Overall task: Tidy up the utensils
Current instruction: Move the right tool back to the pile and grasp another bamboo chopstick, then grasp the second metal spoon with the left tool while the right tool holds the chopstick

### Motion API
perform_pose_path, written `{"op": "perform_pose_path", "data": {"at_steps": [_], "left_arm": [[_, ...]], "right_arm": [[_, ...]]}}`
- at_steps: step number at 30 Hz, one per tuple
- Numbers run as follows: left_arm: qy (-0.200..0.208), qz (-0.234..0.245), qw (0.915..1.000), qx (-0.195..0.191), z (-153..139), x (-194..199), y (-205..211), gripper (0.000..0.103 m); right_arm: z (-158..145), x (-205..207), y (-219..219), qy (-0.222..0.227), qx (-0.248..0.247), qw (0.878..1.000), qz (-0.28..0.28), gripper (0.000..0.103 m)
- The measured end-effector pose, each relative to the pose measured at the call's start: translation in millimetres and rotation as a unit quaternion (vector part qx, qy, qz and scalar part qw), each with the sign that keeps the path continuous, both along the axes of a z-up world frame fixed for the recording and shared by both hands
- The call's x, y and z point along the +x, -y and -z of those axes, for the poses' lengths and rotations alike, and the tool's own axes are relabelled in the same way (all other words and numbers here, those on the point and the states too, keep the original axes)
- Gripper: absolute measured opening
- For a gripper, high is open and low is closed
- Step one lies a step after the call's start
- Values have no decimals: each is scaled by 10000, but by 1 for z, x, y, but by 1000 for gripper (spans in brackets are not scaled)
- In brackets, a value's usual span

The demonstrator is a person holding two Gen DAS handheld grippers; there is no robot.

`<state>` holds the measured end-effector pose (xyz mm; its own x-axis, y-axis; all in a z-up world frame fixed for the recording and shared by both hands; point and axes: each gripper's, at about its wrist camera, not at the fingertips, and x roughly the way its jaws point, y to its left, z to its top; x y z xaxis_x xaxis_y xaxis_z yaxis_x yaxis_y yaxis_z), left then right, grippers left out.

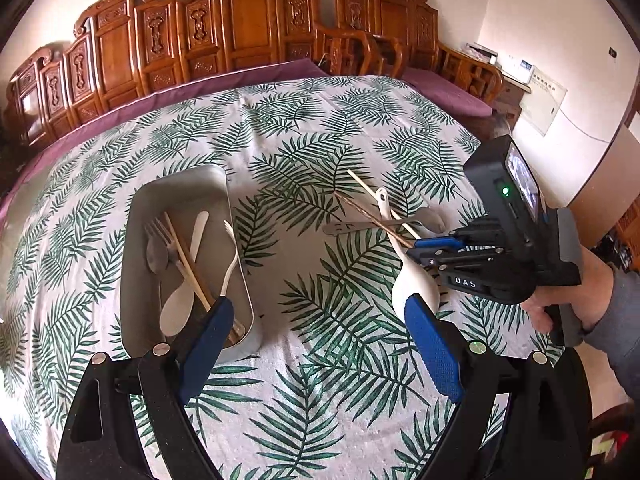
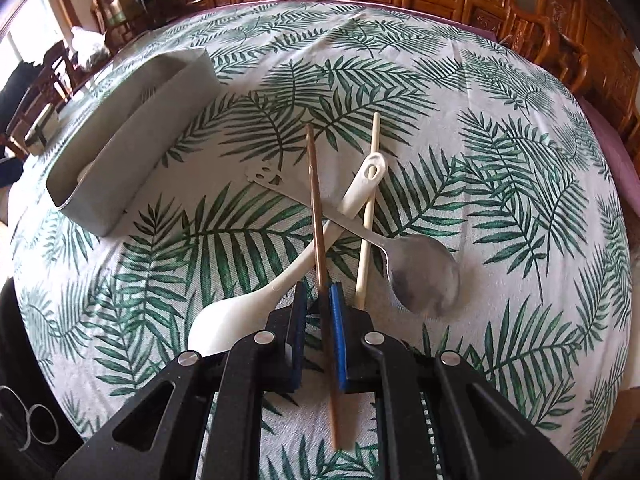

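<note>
one thin brown chopstick (image 2: 320, 216) pinched in right claw (image 2: 319, 300), left claw (image 1: 320, 320) wide

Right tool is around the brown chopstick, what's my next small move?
Probably lift straight up. The right tool looks shut on the brown chopstick, which lies across the metal spoon and white spoon; then carry it to the tray.

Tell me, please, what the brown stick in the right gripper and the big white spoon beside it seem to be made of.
Brown chopstick: probably metal, since its upper part is twisted and glints; coated wood remains possible. White spoon: smooth, opaque, softly shiny, so plastic or ceramic; the look cannot settle which.
</note>
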<state>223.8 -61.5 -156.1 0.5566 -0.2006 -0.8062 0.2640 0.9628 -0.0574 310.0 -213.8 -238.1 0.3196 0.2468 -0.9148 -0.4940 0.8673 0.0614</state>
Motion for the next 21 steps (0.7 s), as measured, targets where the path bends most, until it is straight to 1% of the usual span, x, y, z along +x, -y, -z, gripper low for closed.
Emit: {"op": "perform_pose_path", "data": {"at_steps": [3, 7, 12, 16, 21], "left_arm": [[-33, 4, 10000, 3, 2, 1, 2, 84], [-76, 22, 10000, 20, 6, 4, 7, 84], [-150, 61, 9999, 11, 13, 10, 16, 84], [-180, 108, 9998, 30, 19, 17, 27, 84], [-170, 272, 9994, 160, 29, 35, 47, 84]], "right_arm": [[-1, 0, 2, 8, -4, 10000, 23, 6], [-7, -8, 9, 48, 193, 9998, 80, 6], [-27, -23, 25, 236, 476, 9982, 294, 6], [-37, -34, 42, 345, 502, 9972, 426, 6], [-44, -42, 63, 411, 500, 9963, 573, 6]]}}
